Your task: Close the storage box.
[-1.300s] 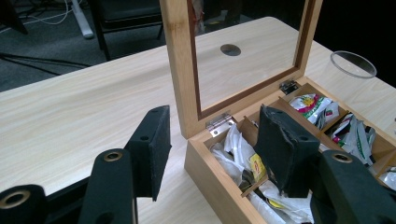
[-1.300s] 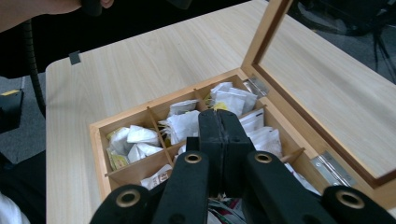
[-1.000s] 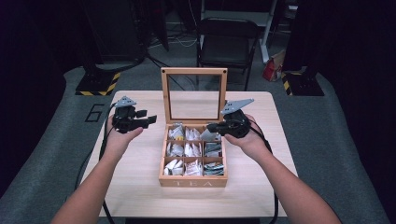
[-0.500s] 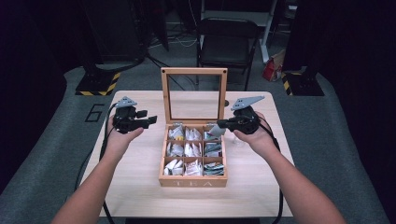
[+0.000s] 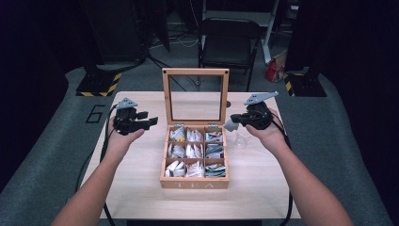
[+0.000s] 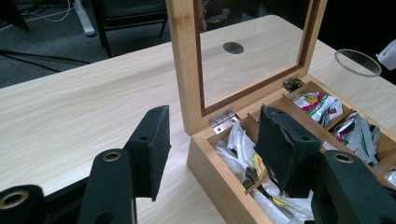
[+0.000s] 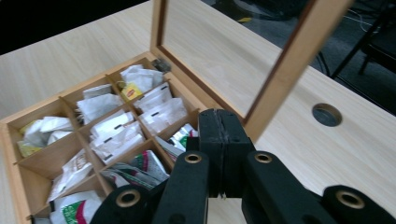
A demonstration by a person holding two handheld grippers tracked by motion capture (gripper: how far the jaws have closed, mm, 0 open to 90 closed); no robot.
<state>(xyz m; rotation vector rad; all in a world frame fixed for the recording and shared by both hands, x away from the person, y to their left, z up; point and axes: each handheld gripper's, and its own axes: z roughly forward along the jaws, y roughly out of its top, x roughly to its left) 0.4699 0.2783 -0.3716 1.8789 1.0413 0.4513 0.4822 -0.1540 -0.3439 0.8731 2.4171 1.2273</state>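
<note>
A wooden tea box (image 5: 194, 182) sits mid-table, its glass-paned lid (image 5: 195, 96) standing upright. Its compartments hold several tea bags (image 5: 188, 151). Left of the box, my left gripper (image 5: 147, 118) hovers open, with nothing between its pads (image 6: 150, 144); the box's back corner (image 6: 201, 140) lies just beyond them. My right gripper (image 5: 234, 123) hangs off the box's right side, shut on a white tea bag (image 5: 229, 125), above a clear plastic cup (image 5: 242, 137). In the right gripper view the jaws (image 7: 219, 114) meet, the bag barely showing. The bag's edge (image 6: 388, 53) hangs over the cup's rim (image 6: 357, 62).
The light wooden table (image 5: 141, 188) has a round cable hole (image 7: 326, 114) behind the lid. A black chair (image 5: 228, 44) stands beyond the far edge. Grey floor surrounds the table, with a hazard-striped base (image 5: 99, 84) at the back left.
My right gripper has moved right, from above the box's back-right compartment to past its right wall, over the cup, carrying the white bag. The left gripper has stayed put.
</note>
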